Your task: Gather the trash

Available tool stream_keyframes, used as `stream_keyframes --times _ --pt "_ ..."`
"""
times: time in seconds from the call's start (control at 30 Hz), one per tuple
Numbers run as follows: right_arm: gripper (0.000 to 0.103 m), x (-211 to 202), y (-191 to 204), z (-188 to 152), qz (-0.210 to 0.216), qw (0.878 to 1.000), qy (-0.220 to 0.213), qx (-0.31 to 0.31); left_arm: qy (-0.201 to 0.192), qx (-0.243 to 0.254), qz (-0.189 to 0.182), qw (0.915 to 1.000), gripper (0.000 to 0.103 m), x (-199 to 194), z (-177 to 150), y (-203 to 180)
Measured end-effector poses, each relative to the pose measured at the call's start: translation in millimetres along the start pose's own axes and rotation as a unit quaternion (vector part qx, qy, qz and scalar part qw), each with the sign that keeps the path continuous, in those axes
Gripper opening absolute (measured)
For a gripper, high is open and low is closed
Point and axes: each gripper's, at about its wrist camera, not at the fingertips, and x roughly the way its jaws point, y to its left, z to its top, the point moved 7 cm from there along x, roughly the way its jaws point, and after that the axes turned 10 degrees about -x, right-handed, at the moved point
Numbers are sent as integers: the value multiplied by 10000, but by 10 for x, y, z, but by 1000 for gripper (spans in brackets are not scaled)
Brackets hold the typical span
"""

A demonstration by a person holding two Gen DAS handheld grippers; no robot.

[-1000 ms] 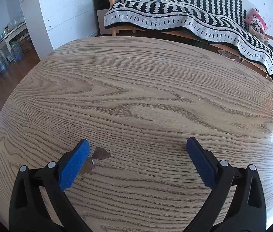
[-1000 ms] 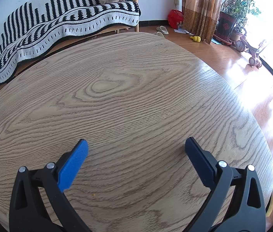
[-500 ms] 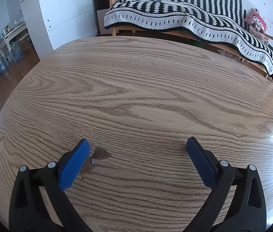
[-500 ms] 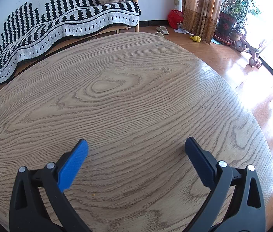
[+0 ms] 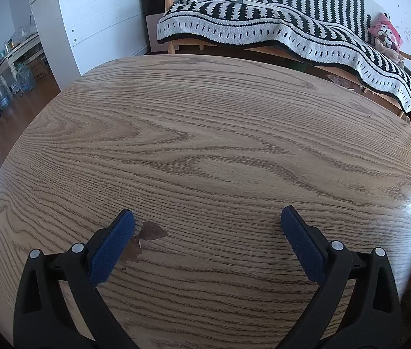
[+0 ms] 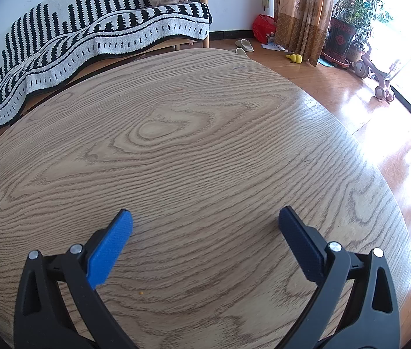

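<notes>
My left gripper (image 5: 207, 218) is open and empty above a round wooden table (image 5: 205, 122). A small brown patch (image 5: 151, 230), a stain or flat scrap, lies on the table right beside the left fingertip; part of it is hidden behind that finger. My right gripper (image 6: 204, 218) is open and empty above the same table (image 6: 191, 133). A tiny orange crumb (image 6: 140, 293) lies on the wood between the right gripper's fingers, near the camera. I see no other trash on the table in either view.
A sofa with a black-and-white striped blanket (image 5: 278, 26) stands beyond the table; it also shows in the right wrist view (image 6: 95, 35). A white cabinet (image 5: 95, 20) stands at the far left. Curtains, plants (image 6: 351, 8) and slippers are on the floor at the right.
</notes>
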Motion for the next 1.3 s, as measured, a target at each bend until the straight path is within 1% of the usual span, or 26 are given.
stream_keyframes --times 1.3 --pt "97 1 0 1 1 10000 -2 1 0 -4 6 10000 97 0 0 1"
